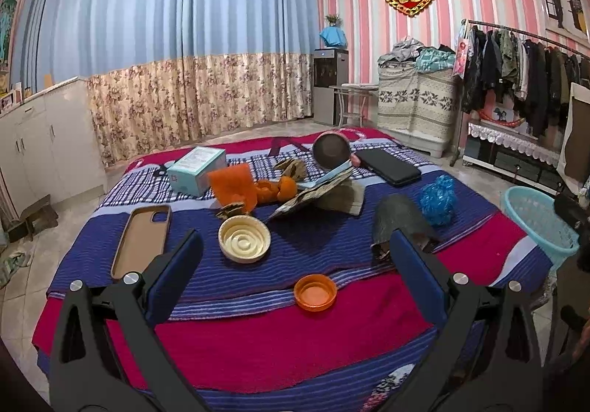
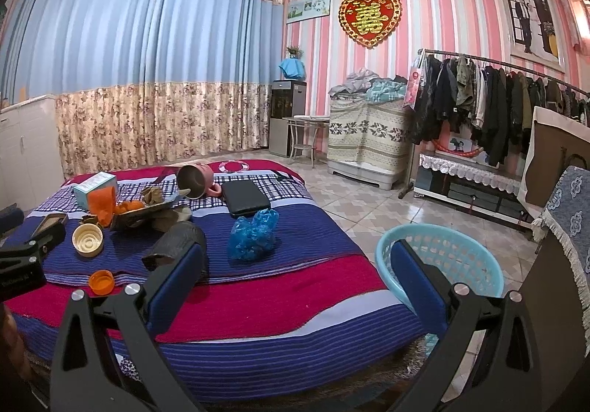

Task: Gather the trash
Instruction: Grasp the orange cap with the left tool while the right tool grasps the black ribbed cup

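A bed (image 1: 280, 349) covered with a striped red and blue blanket is seen from both wrist cameras, and a scatter of trash lies across it. The left gripper (image 1: 295, 272) is held above the near edge of the bed with its blue-padded fingers spread wide and nothing between them. The right gripper (image 2: 297, 273) is likewise spread and empty, held over the near right corner of the bed.

An orange cap (image 1: 315, 292) lies open side up near the near edge, between the left gripper's fingers in the left wrist view. A cream lid (image 1: 244, 238) is placed further in, with a brown phone case (image 1: 142, 240) near the left edge beside it. A dark crumpled wrapper (image 1: 400, 224) lies to the right of the lid, and a blue plastic bag (image 1: 438, 200) is bunched up just beyond it toward the right edge. In the middle of the bed, orange peel (image 1: 274, 189), an orange wrapper (image 1: 232, 187) and a piece of torn cardboard (image 1: 313, 192) are piled together. A teal box (image 1: 197, 170), a tipped pink mug (image 1: 333, 152) and a black case (image 1: 389, 166) sit toward the far edge.

A light blue basket (image 2: 438, 264) stands on the tiled floor just beside the right edge of the bed.
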Demonstrator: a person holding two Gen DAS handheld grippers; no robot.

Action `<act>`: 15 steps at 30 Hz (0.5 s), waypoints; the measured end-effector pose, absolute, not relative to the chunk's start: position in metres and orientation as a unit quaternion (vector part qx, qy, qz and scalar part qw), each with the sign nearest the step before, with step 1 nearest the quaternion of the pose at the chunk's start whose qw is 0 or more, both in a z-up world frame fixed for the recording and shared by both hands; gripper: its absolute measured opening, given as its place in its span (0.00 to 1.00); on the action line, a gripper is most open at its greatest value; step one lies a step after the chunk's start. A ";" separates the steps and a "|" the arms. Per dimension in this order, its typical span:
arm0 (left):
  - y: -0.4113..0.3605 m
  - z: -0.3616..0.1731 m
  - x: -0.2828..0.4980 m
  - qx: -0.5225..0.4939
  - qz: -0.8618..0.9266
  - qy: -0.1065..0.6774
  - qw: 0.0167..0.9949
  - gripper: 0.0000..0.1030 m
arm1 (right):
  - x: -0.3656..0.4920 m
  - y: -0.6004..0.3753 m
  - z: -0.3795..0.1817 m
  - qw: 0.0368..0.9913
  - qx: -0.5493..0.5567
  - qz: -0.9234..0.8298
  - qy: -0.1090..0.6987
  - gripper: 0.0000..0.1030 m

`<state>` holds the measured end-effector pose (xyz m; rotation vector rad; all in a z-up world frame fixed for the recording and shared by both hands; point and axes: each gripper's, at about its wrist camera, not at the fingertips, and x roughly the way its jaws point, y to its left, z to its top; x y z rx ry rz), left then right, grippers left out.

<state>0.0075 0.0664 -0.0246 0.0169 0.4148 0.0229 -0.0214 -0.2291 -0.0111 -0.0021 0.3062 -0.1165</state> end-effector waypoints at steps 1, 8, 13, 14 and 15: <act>0.071 -0.027 0.008 0.008 0.013 0.208 0.978 0.95 | -0.023 -0.231 -0.010 0.986 0.000 -0.058 0.154 0.96; 0.078 -0.045 0.026 0.007 0.020 0.247 0.969 0.95 | -0.013 -0.224 -0.012 0.985 -0.005 -0.065 0.160 0.96; 0.061 -0.064 0.044 0.006 -0.010 0.281 0.960 0.95 | -0.007 -0.215 -0.014 0.982 -0.022 -0.097 0.163 0.96; 0.058 -0.069 0.047 0.011 -0.009 0.285 0.958 0.95 | -0.006 -0.215 -0.014 0.981 -0.024 -0.099 0.165 0.96; 0.055 -0.073 0.050 0.012 -0.009 0.292 0.956 0.95 | -0.004 -0.215 -0.015 0.980 -0.023 -0.097 0.171 0.96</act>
